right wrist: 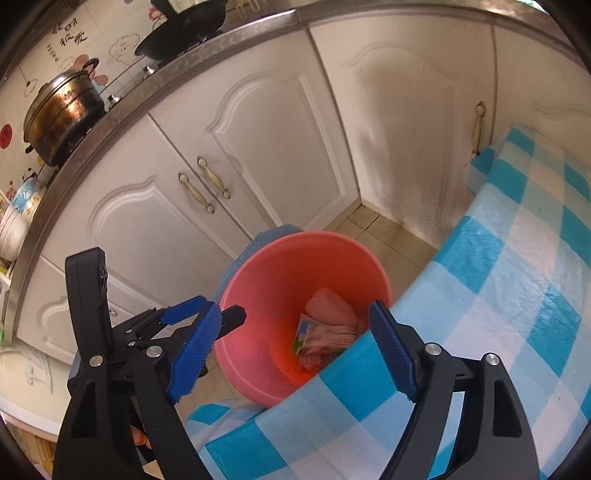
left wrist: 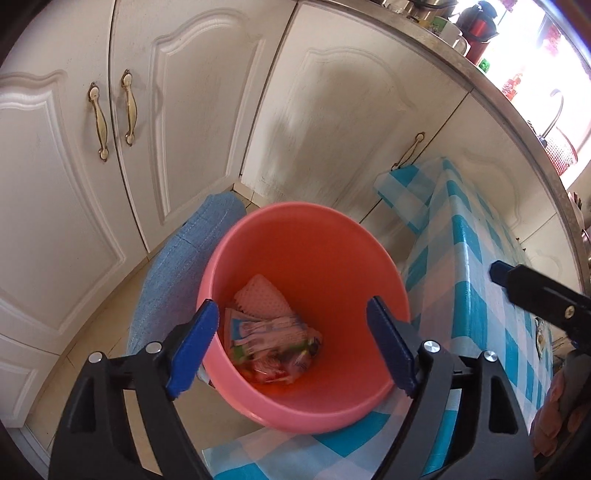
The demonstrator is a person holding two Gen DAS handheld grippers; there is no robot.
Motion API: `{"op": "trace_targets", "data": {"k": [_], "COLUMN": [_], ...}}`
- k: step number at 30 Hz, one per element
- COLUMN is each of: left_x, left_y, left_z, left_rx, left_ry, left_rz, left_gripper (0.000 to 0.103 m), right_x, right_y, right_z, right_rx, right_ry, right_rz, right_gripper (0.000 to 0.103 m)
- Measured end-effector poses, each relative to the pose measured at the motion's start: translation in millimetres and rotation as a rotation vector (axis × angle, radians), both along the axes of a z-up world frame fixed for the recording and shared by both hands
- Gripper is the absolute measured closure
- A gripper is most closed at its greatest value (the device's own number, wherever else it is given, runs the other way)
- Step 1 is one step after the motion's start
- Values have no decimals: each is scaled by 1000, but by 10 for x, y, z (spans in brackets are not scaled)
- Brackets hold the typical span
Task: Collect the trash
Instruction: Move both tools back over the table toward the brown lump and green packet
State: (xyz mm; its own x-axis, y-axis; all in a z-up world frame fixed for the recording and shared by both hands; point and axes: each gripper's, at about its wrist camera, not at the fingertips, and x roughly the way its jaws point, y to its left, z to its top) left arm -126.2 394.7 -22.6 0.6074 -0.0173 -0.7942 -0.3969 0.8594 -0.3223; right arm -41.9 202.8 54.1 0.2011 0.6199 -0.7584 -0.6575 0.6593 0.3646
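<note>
left gripper sits nearest the lens, blue pads spread wide, nothing between them, hanging right over the mouth of the pink bin. right gripper same story: jaws wide apart, nothing held, aimed down at the bin from over the table edge. in the right wrist view the left gripper shows at lower left, its tips just beside the bin's rim.

big to small from there:
- white cabinets fill the background, arched panel doors with brass handles, steel-edged counter on top.
- table with blue-and-white checked cloth on the right; its near corner overlaps the bin's lower rim in both views, so the bin stands on the floor just beside it.
- blue textured mat or cushion against the bin's far-left side; can't tell which, view is soft there.
- bin stands upright and holds the trash: a pink dotted cloth or sponge on the upper side and crumpled printed wrappers below it, all lying on the bottom.
- counter clutter: brass-coloured lidded pot, black wok, red thermos.
</note>
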Motion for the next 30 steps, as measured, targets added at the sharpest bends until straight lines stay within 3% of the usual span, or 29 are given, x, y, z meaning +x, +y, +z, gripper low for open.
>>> {"op": "trace_targets", "data": {"k": [7,16,23,30], "left_x": [-87,-201,-242,-268], "left_y": [62,3,-188,-406], "left_z": [74,234,394,616], "left_rx": [-34,-150,-163,-134], "left_ry": [-39,-165,-246,-340], "left_rz": [25,13,-3,-57], "left_gripper": [13,13,8,5], "right_x": [-129,-290,-441,-526], "right_y": [-366,-835,-1257,-1635], "right_z": [175,140,119,123], "right_rx": [37,119,206,219], "right_ry": [-87,-74,-112,-122], "right_rz": [-69,-112,-177,-247], "right_gripper": [13,11,5,5]}}
